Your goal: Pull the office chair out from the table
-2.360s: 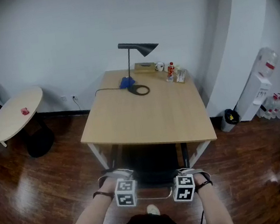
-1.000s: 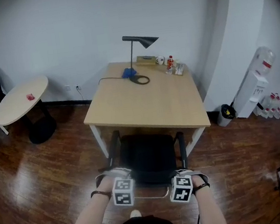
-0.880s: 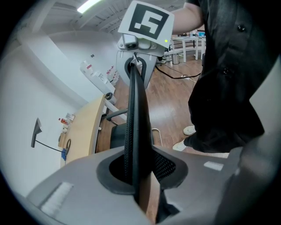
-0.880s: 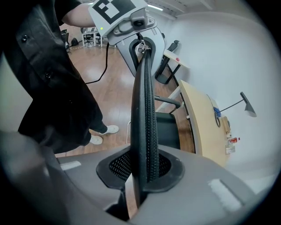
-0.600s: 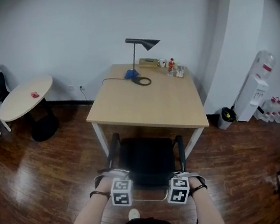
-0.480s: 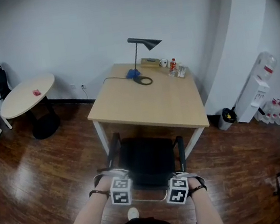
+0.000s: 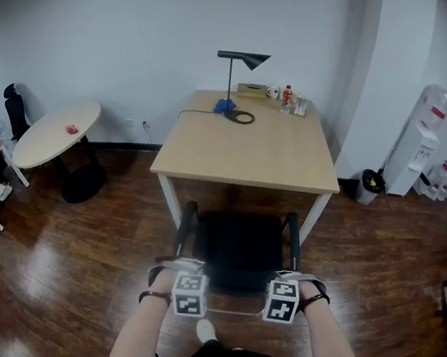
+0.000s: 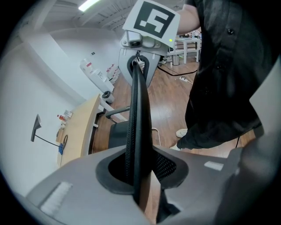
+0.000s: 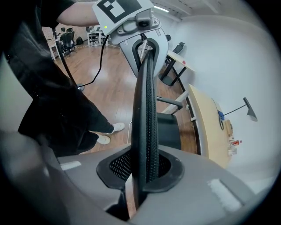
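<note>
Black chair near table edge

- The head view looks from above the person, forward and steeply down. It takes in the table, the office chair and, near its lower edge, the left gripper and the right gripper.
- The left gripper view sits right against the chair's backrest rim and looks along it towards the right gripper.
- The right gripper view mirrors it, equally close, facing the left gripper.
- All three views share the chair, the table and the wooden floor.
</note>
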`<state>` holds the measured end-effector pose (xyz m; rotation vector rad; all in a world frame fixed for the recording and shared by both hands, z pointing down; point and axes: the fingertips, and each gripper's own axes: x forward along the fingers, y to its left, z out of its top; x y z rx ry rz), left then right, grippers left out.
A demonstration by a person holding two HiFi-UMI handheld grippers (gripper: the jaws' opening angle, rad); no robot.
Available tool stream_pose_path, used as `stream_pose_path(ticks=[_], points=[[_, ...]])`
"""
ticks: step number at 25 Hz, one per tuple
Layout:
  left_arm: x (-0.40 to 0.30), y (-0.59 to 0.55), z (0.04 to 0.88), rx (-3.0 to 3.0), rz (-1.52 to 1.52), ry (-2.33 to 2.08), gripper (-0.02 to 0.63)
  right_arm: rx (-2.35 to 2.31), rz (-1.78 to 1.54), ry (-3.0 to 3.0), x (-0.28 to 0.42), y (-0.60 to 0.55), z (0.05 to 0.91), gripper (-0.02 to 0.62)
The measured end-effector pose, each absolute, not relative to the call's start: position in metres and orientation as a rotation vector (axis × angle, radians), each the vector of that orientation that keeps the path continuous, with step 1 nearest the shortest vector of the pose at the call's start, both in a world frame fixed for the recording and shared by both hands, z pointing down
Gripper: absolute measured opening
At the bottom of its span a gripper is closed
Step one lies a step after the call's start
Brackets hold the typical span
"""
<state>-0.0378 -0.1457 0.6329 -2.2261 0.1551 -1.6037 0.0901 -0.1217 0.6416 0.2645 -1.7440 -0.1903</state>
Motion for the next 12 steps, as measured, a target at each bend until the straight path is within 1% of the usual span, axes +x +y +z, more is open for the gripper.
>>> stream_pose_path(ticks=[12], points=[[-0.045, -0.103, 0.634, -2.225, -1.588, 0.154, 0.097, 0.277, -0.174, -1.737, 0.083, -0.079, 0.644, 0.071]])
